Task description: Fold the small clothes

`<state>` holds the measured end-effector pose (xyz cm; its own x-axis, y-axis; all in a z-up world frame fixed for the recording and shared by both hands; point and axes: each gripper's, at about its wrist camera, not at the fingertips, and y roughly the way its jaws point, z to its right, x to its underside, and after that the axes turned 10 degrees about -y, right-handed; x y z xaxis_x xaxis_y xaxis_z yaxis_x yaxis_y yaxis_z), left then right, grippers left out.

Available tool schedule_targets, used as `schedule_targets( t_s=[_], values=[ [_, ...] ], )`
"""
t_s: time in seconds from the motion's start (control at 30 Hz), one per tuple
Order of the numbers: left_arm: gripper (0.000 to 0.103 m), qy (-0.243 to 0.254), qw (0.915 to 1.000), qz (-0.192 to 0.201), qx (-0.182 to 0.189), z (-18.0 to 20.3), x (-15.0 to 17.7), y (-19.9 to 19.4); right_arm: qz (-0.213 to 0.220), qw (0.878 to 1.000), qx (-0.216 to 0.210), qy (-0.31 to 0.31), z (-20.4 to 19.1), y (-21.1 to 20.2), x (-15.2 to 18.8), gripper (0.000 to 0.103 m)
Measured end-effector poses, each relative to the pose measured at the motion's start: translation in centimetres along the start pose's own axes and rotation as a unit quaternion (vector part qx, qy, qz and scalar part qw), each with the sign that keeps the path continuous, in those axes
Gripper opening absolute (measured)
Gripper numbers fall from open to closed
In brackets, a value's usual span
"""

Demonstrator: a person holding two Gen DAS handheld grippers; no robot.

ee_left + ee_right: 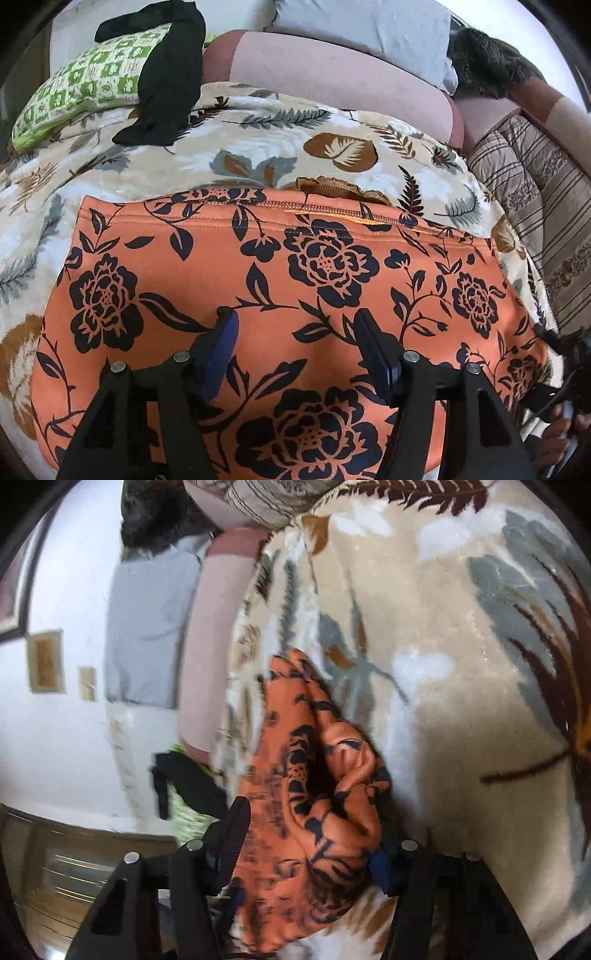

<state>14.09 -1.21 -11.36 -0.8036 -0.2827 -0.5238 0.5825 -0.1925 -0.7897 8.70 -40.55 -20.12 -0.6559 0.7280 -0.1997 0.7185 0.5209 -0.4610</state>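
An orange garment with black flowers lies spread flat on a leaf-patterned blanket. My left gripper hovers over its middle with jaws open and nothing between them. In the right wrist view my right gripper has a bunched fold of the same orange garment between its fingers and holds it off the blanket. The right gripper shows at the far right edge of the left wrist view.
A black garment lies over a green patterned pillow at the back left. A pink bolster, a grey pillow and a striped quilt border the blanket behind and right.
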Motion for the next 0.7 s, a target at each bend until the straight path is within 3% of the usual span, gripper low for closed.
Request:
schedule_targets(
  t_s=[0.17,0.23,0.3,0.33,0.4,0.47,0.57,0.63,0.7],
  values=[
    [0.065,0.018,0.9998,0.012,-0.007,-0.4,-0.2,-0.2,-0.014,0.999,0.015,-0.034,-0.2,0.6,-0.5,0.060],
    [0.057,0.026,0.9985,-0.029,-0.040,-0.6,0.1,1.8,-0.025,0.998,0.027,-0.044,-0.4,1.3,-0.5,0.016],
    [0.055,0.056,0.9959,-0.030,-0.064,0.0,0.5,2.4,-0.026,0.998,0.042,-0.047,-0.6,1.2,-0.5,0.016],
    [0.050,0.055,0.9965,-0.026,-0.058,0.4,0.4,1.8,-0.023,0.997,0.045,-0.056,-1.1,0.9,-0.6,0.016],
    [0.050,0.037,0.9990,-0.018,-0.014,1.0,0.0,0.4,-0.019,0.995,0.054,-0.087,-3.0,1.1,-0.5,0.016],
    [0.053,0.059,0.9982,-0.005,-0.010,2.0,0.3,0.2,-0.024,0.993,0.068,-0.091,-3.1,1.5,-0.6,0.017],
    [0.055,0.084,0.9930,-0.057,-0.060,2.0,0.9,4.2,-0.042,0.991,0.089,-0.087,-2.0,2.9,-1.0,0.019],
    [0.056,0.111,0.9908,-0.038,-0.067,2.4,1.2,4.4,-0.048,0.990,0.089,-0.097,-2.5,3.0,-1.1,0.016],
    [0.055,0.105,0.9913,-0.045,-0.065,2.4,0.8,4.3,-0.044,0.983,0.094,-0.149,-5.5,2.6,-1.0,0.014]
  ],
)
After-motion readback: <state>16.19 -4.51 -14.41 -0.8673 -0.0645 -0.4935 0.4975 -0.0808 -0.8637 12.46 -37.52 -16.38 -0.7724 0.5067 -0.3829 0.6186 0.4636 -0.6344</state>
